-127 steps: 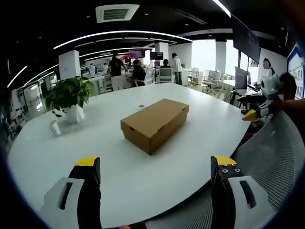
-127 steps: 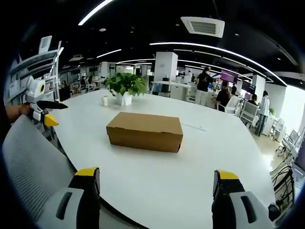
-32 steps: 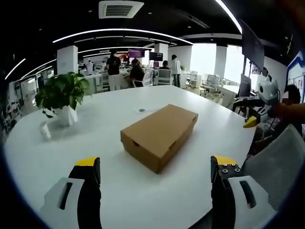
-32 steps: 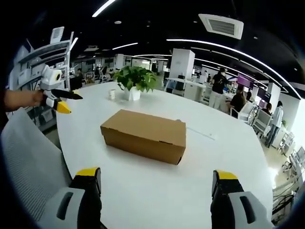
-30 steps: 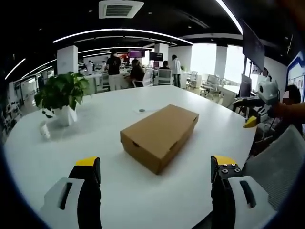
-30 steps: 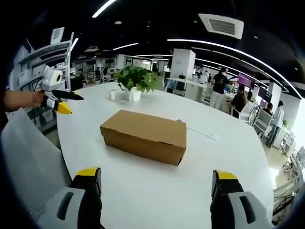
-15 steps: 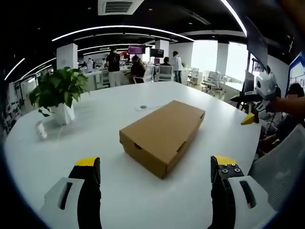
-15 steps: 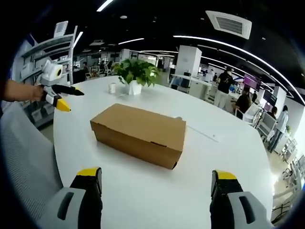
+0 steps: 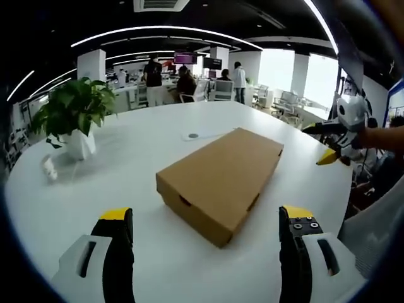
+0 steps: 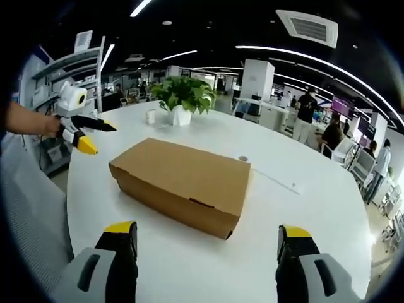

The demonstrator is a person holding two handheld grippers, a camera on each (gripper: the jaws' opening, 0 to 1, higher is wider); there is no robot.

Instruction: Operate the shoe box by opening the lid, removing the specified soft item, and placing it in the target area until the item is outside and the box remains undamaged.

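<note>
Right now the brown cardboard shoe box [image 9: 221, 180] sits closed near the middle of a big white round table [image 9: 126, 158], set at an angle to both views, with a potted plant [image 9: 69, 120] and a small white cup [image 10: 150, 116] well apart from it toward the far edge. Both tongs stand apart and hold nothing: the left gripper [image 9: 202, 221] frames one short end of the box between its yellow-tipped jaws, and the right gripper [image 10: 205, 235] looks at a long side and a corner. Each gripper also shows in the other's view, hovering off the table edge with its jaws spread.

My judgement is that the box will feel light and fairly stiff, but thin cardboard creases and tears easily, so a hard pinch on a wall or corner could crush it. The lid looks like the wrap-over kind; small dark notches [image 10: 202, 203] show low on the side faces, which may be tab slots or finger cut-outs. The sensible hold seems to be the lid's lower lip along a long side, lifted gently, while the other gripper steadies the base so that it does not slide on the smooth tabletop. The soft item inside is hidden, so how it will handle cannot be told yet.
</note>
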